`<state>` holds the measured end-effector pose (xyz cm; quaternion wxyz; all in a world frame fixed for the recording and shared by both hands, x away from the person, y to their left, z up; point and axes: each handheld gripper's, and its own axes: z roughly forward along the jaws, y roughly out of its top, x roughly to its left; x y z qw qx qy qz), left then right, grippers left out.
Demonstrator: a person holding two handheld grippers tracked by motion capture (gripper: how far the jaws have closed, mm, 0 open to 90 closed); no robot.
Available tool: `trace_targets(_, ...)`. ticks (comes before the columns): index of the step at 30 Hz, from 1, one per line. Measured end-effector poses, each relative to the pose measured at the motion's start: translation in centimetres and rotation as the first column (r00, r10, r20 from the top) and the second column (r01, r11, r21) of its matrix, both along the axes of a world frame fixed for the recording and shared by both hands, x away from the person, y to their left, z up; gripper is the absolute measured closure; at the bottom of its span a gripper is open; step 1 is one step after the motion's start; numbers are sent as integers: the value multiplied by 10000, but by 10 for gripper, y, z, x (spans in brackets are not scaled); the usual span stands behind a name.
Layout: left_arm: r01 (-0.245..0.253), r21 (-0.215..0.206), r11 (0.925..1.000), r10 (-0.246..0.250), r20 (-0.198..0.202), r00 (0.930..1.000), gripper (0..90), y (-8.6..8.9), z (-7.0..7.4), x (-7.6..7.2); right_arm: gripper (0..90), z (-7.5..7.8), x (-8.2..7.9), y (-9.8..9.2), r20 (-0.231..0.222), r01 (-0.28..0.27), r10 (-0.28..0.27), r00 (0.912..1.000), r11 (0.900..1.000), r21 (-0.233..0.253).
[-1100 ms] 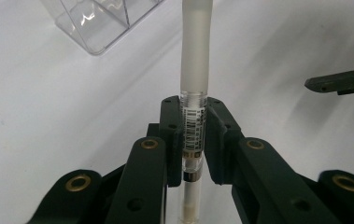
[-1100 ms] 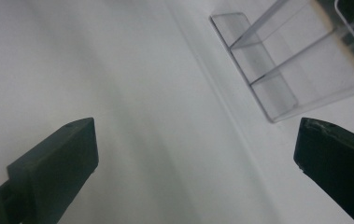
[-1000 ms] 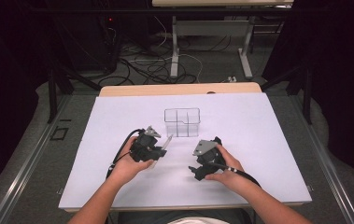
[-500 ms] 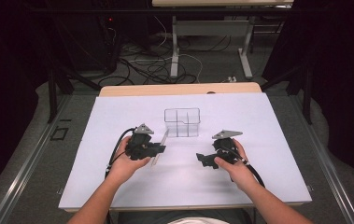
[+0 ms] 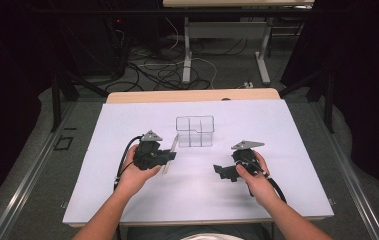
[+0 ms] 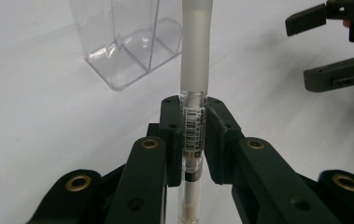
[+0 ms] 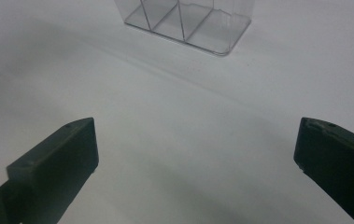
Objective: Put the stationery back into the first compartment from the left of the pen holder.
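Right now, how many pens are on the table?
1: the pen is pinched in the left gripper, just left of the clear box. None lie loose on the table.

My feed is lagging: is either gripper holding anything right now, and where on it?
The left gripper is shut on the pen, clamped at its barcoded barrel just below the frosted cap. The right gripper is open and holds nothing.

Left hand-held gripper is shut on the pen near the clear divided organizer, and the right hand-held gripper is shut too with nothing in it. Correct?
Not quite. The right hand-held gripper is open: the right gripper view shows its jaws spread wide apart over bare table. The rest holds: the left hand-held gripper is shut on the pen, near the clear divided organizer.
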<state>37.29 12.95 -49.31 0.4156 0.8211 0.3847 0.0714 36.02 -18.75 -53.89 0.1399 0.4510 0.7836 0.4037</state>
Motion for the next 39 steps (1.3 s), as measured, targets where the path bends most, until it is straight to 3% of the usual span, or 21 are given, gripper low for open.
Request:
trace_targets(6, -491, -451, 9978, 491, -29, 9988, 790, 1, 2, 2, 0, 0, 0, -3, 11, 96, -96, 10000, 9999, 47)
trace_targets(11, -817, -715, 9941, 842, 315, 9960, 790, 1, 6, 4, 0, 2, 1, -6, -37, 247, -247, 9997, 9995, 172)
trace_targets(16, -1095, -1355, 9847, 1217, 848, 9889, 791, 0, 19, 6, 0, 4, 3, -12, -8, 466, -466, 9989, 9984, 318)
trace_targets(18, -1102, -1440, 9834, 1237, 882, 9884, 791, -1, 22, 6, 0, 4, 4, -13, -77, 550, -548, 9985, 9977, 392)
trace_targets(26, -1417, -1927, 9710, 1742, 1638, 9710, 791, -9, 37, 18, 0, 4, 4, -16, -38, 633, -632, 9980, 9974, 358)
trace_targets(28, -1594, -2140, 9637, 1978, 1720, 9650, 791, -12, 40, 22, 0, 4, 5, -17, -18, 626, -626, 9980, 9974, 359)
trace_targets(39, -1781, -2244, 9581, 2264, 2121, 9507, 791, -23, 52, 46, 0, 3, 6, -20, -62, 718, -716, 9974, 9968, 340)
